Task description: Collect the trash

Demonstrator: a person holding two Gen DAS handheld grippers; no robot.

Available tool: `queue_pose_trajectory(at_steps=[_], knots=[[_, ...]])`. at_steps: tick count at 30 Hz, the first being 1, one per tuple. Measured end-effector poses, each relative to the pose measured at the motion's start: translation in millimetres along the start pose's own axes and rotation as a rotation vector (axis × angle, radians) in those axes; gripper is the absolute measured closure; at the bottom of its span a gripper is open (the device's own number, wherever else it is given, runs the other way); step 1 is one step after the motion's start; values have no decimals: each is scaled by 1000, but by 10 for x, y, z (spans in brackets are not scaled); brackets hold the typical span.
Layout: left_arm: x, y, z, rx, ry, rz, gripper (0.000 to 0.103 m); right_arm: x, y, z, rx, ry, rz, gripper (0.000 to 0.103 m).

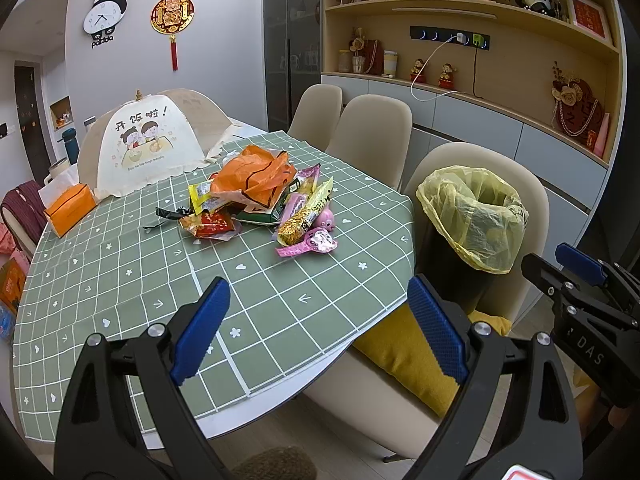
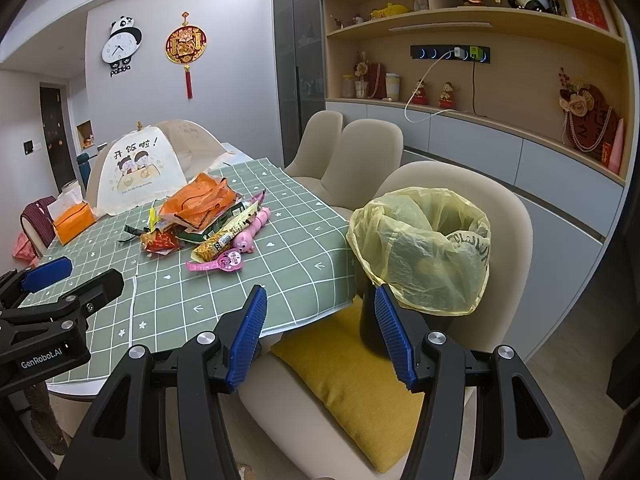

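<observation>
On the round table, a green grid-patterned tablecloth (image 1: 120, 264) carries a heap of trash (image 1: 256, 196) near its middle: a crumpled orange plastic bag (image 1: 256, 176) on top, a red snack wrapper (image 1: 210, 226) and a black scrap (image 1: 170, 213) at its left edge, a gold-and-yellow wrapper (image 1: 302, 220) and pink wrappers (image 1: 308, 242) on the near right side. Behind the heap stands a mesh food cover (image 1: 148, 144) printed with two cartoon children, and just left of that an orange tissue box (image 1: 70, 208). Off the table's right edge, a beige chair (image 2: 512, 216) holds a mustard cushion (image 2: 352, 388) and a dark bin lined with a yellow trash bag (image 2: 424, 248), its mouth open. The left gripper (image 1: 318, 332) hangs over the near edge of the table with its blue-padded jaws spread wide, nothing between them. The right gripper (image 2: 320, 332) hovers over the cushion beside the bin, jaws likewise apart and empty. Both are well short of the heap.
</observation>
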State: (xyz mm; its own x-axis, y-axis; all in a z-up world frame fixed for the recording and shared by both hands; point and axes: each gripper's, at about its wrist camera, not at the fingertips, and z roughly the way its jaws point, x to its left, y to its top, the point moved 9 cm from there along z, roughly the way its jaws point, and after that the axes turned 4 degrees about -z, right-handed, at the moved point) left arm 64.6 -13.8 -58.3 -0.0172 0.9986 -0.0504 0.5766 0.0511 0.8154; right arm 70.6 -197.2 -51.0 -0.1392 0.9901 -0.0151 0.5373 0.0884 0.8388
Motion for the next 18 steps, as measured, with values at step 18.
queue_pose_trajectory(at_steps=[18], knots=[[250,57,266,47,-21,-28,17,36,111,211,23,-30,-10,50]])
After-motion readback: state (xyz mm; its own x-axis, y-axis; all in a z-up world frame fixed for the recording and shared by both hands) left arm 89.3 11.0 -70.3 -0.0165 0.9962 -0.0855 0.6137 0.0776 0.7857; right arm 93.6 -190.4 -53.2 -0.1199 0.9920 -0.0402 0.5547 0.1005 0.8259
